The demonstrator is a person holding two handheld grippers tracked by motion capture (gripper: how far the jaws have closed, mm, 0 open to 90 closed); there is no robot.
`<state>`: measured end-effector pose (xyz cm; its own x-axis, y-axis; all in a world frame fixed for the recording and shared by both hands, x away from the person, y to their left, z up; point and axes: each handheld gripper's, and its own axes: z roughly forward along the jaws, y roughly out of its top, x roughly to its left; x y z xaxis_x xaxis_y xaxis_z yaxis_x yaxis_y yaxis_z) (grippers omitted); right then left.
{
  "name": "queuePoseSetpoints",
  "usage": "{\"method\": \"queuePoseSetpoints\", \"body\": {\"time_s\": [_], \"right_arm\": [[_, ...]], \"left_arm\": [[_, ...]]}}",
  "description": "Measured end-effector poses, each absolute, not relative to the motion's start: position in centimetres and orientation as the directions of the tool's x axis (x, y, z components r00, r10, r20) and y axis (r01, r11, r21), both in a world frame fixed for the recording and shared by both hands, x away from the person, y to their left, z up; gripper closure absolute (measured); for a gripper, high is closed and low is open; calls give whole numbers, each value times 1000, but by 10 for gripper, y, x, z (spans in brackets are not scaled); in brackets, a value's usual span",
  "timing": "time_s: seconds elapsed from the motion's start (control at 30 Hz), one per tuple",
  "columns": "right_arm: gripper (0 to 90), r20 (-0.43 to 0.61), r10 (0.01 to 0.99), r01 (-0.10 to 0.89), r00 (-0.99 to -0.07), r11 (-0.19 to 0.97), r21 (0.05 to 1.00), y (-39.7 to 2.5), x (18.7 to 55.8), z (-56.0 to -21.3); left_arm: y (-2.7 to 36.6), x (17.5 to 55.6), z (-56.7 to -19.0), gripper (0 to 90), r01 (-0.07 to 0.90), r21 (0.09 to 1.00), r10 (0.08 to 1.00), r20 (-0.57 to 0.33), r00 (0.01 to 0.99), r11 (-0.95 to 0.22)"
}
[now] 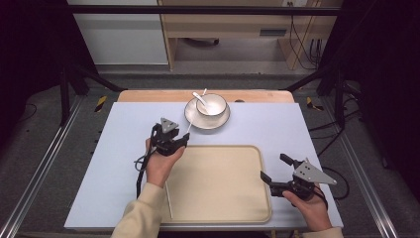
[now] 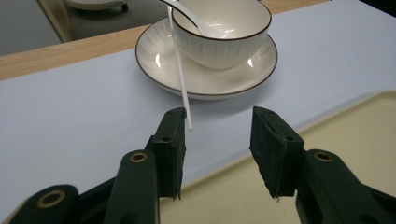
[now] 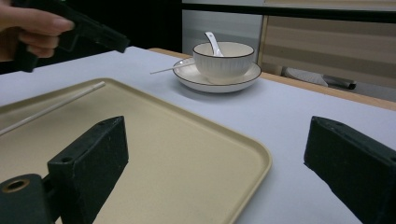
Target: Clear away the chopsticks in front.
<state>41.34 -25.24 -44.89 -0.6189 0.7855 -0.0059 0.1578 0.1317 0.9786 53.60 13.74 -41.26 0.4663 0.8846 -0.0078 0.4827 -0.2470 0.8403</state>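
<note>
Nearest the high camera, a cream-sleeved forearm leads to the left gripper (image 1: 174, 140), which hangs released at the far left corner of the beige rectangular plastic tray (image 1: 218, 208), jaws apart and holding nothing. Just beyond its jaws, one thin white chopstick (image 2: 180, 74) leans on the rim of the white ribbed saucer with a dark edge (image 2: 154, 51), its free end just off the left jaw. A second thin white chopstick (image 1: 169, 198) lies along the tray's left edge. On the saucer stands a white ceramic bowl (image 1: 212, 105) with a white spoon (image 1: 199, 96) inside. Off the tray's right edge, the right gripper (image 1: 275, 171) also gapes, gripping nothing
</note>
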Motion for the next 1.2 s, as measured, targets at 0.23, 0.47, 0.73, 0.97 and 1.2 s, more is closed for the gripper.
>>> {"method": "queuePoseSetpoints", "body": {"time_s": [0.23,0.47,0.73,0.97,1.2], "right_arm": [[67,-4,786,162,-618,132,978,-252,413,-449],[67,-13,785,163,-619,144,976,-252,414,-451],[66,-10,785,169,-619,145,975,-252,413,-451],[66,-14,781,169,-625,152,974,-250,414,-452],[67,-13,780,174,-626,156,972,-251,414,-453]], "left_arm": [[131,587,-421,582,508,818,884,4,467,-271],[122,615,-438,613,514,801,884,41,466,-308],[114,626,-451,639,514,808,894,33,447,-287],[113,630,-457,664,507,812,902,53,430,-289],[108,635,-457,681,506,808,897,61,438,-303]]}}
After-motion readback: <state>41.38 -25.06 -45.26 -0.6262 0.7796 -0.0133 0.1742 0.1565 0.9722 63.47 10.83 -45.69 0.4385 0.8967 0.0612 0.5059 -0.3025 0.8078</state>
